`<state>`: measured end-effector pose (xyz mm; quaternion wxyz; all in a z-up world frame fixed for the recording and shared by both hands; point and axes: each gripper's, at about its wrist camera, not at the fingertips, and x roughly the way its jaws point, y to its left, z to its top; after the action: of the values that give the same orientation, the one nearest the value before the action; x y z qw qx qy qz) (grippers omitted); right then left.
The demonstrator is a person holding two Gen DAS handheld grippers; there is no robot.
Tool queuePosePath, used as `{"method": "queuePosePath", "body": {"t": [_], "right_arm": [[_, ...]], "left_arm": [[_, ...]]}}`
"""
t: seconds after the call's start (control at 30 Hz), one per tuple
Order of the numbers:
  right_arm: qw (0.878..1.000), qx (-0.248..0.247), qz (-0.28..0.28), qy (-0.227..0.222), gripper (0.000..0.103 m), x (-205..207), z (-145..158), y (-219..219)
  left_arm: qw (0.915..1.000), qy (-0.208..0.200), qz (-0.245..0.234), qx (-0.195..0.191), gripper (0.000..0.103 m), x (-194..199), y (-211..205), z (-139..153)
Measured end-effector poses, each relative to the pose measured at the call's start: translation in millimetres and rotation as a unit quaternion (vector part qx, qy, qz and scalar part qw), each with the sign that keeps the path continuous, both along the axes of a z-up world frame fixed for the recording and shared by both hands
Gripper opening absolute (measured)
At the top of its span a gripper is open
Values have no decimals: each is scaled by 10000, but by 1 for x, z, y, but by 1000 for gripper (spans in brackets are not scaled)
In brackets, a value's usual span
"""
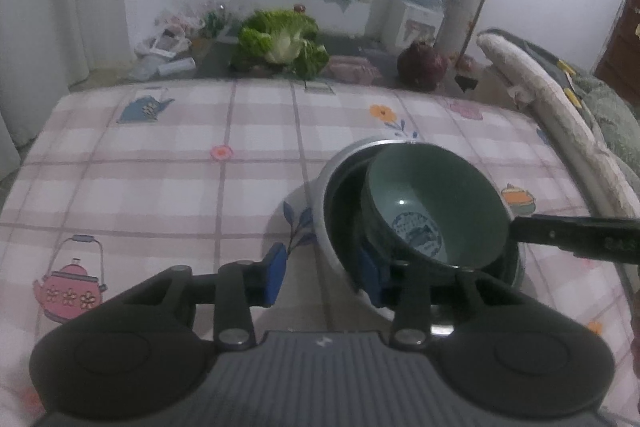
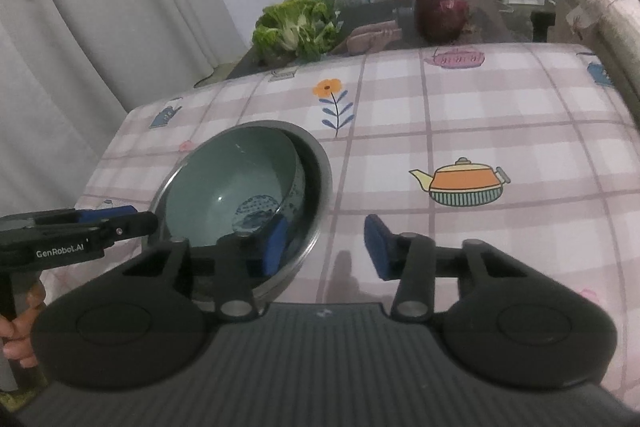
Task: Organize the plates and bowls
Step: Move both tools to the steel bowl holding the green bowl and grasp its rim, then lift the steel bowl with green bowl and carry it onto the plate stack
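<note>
A green ceramic bowl (image 1: 432, 195) lies tilted inside a larger steel bowl (image 1: 325, 223) on the checked tablecloth (image 1: 160, 167). My left gripper (image 1: 323, 277) straddles the steel bowl's near-left rim. Its right pad is inside, and its left pad stands clear of the outer wall, so it is open. In the right wrist view the green bowl (image 2: 228, 187) sits in the steel bowl (image 2: 322, 183). My right gripper (image 2: 326, 247) straddles the rim there with its left pad inside and its right pad apart outside, so it is open too. Each gripper's fingers (image 1: 560, 235) (image 2: 100, 227) show at the edge of the other's view.
Beyond the table's far edge a dark counter holds a leafy cabbage (image 1: 280, 39), a dark red round vegetable (image 1: 420, 65) and a water dispenser (image 1: 416, 15). A padded rail (image 1: 560, 107) runs along the table's right side. A curtain (image 2: 80, 27) hangs at the left. A hand (image 2: 20, 331) holds the left gripper.
</note>
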<state>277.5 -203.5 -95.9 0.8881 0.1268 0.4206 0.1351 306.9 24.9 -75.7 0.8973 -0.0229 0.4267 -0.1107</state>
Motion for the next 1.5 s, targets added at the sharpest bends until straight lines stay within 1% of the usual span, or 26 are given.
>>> {"method": "queuePosePath", "body": {"t": [0.07,0.13,0.3,0.7,0.87,0.97,1.03,1.1,1.17,1.33,1.5], "right_arm": [[10000,-40,46,32,31,4,-3,2],[9999,-32,80,71,27,10,-8,4],[9998,-81,148,43,20,21,-10,8],[9995,225,65,203,20,42,-27,5],[9989,394,23,261,18,49,-34,5],[9982,517,23,310,16,51,-38,4],[9972,652,18,359,11,53,-41,4],[9963,764,5,381,9,54,-41,4],[9966,731,-7,375,9,53,-41,5],[9955,848,-39,431,9,52,-40,3],[9953,861,-40,431,9,49,-38,2]], "left_arm": [[10000,76,-37,53,41,5,-3,-4],[9998,165,-53,87,37,10,-6,-9],[9996,279,-58,-36,29,19,-8,-17],[9992,362,-47,-177,19,30,-12,-30],[9990,359,9,-276,17,33,-9,-30],[9988,356,34,-342,17,33,-7,-30],[9986,363,59,-384,16,33,-6,-31],[9984,373,79,-409,16,33,-6,-30],[9982,384,103,-440,16,33,-5,-30],[9977,397,144,-526,16,32,-3,-30],[9975,384,146,-571,16,31,-3,-28]]}}
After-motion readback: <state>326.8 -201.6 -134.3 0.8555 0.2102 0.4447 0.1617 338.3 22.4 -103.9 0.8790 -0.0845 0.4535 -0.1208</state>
